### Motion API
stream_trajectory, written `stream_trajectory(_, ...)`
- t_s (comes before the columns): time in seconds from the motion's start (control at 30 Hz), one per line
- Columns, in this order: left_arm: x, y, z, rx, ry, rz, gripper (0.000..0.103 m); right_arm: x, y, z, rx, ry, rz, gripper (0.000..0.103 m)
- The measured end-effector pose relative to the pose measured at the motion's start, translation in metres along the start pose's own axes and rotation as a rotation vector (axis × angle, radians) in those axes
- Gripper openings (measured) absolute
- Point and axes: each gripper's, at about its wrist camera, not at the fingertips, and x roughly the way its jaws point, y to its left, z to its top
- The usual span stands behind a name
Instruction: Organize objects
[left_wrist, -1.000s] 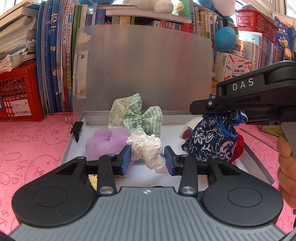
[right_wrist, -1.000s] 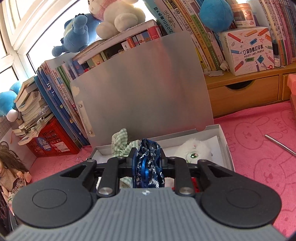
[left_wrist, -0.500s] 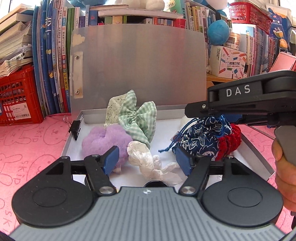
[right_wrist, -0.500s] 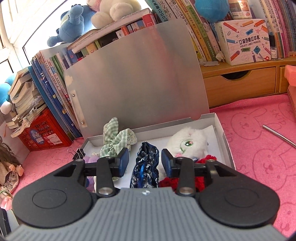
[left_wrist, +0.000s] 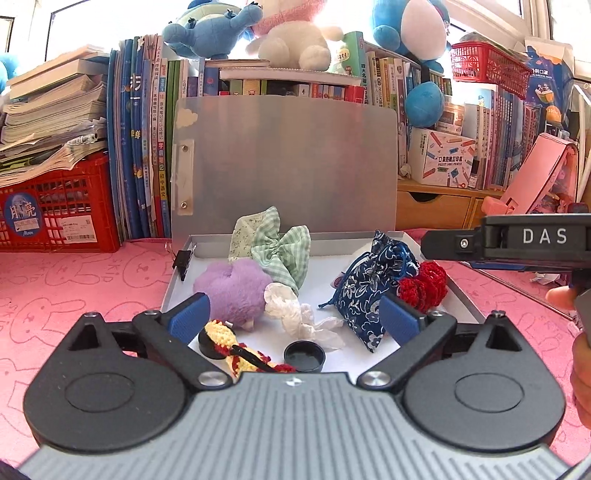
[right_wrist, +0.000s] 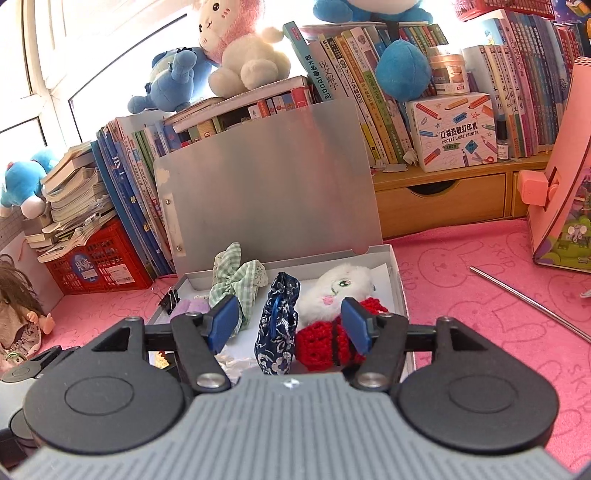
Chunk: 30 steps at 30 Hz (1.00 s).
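An open grey box (left_wrist: 258, 248) (right_wrist: 395, 266) lies on the pink mat with its lid upright. Inside lie a blue floral pouch (left_wrist: 369, 291) (right_wrist: 279, 321), a white scrunchie (left_wrist: 299, 314), a purple plush (left_wrist: 231, 290), a green checked bow (left_wrist: 284, 251) (right_wrist: 236, 280), a red crochet piece (left_wrist: 424, 286) (right_wrist: 325, 343), a white plush (right_wrist: 340, 288), a yellow crochet item (left_wrist: 236, 349) and a black cap (left_wrist: 304, 356). My left gripper (left_wrist: 293, 317) is open and empty, above the box's near edge. My right gripper (right_wrist: 290, 323) is open and empty, with the pouch standing between its fingers, apart from them.
A black binder clip (left_wrist: 183, 260) sits at the box's left rim. Books and a red crate (left_wrist: 55, 218) line the back. A metal rod (right_wrist: 528, 299) and a pink house-shaped box (right_wrist: 561, 206) lie to the right. A doll (right_wrist: 18, 310) sits at far left.
Both grippers opened and drew back. The left one let go of the white scrunchie, the right one let go of the blue pouch; both items now rest in the box.
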Motion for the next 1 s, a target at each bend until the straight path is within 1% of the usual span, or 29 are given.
stream_trajectory(0.17, -0.024, 0.000, -0.016, -0.015, 0.000, 0.024, 0.102, -0.029, 0.001, -0.024, -0.027, -0.011, -0.031, 0.080)
stream_trajectory(0.3, -0.040, -0.001, -0.031, -0.038, 0.025, 0.014, 0.102, -0.047, 0.002, -0.047, -0.040, -0.005, -0.053, 0.082)
stream_trajectory(0.43, -0.061, -0.004, -0.052, -0.023, 0.048, 0.023, 0.102, -0.063, 0.008, -0.072, -0.091, 0.018, -0.080, 0.082)
stream_trajectory(0.6, -0.082, -0.001, -0.083, -0.042, 0.099, 0.025, 0.102, -0.084, 0.020, -0.107, -0.168, 0.043, -0.119, 0.082)
stream_trajectory(0.73, -0.091, 0.001, -0.104, -0.038, 0.136, 0.053, 0.102, -0.088, 0.021, -0.126, -0.170, 0.091, -0.144, 0.082)
stream_trajectory(0.8, -0.094, 0.003, -0.110, -0.043, 0.147, 0.057, 0.102, -0.089, 0.021, -0.133, -0.169, 0.101, -0.158, 0.083)
stream_trajectory(1.0, -0.092, 0.004, -0.113, -0.054, 0.175, 0.067, 0.102, -0.086, 0.022, -0.151, -0.197, 0.124, -0.199, 0.084)
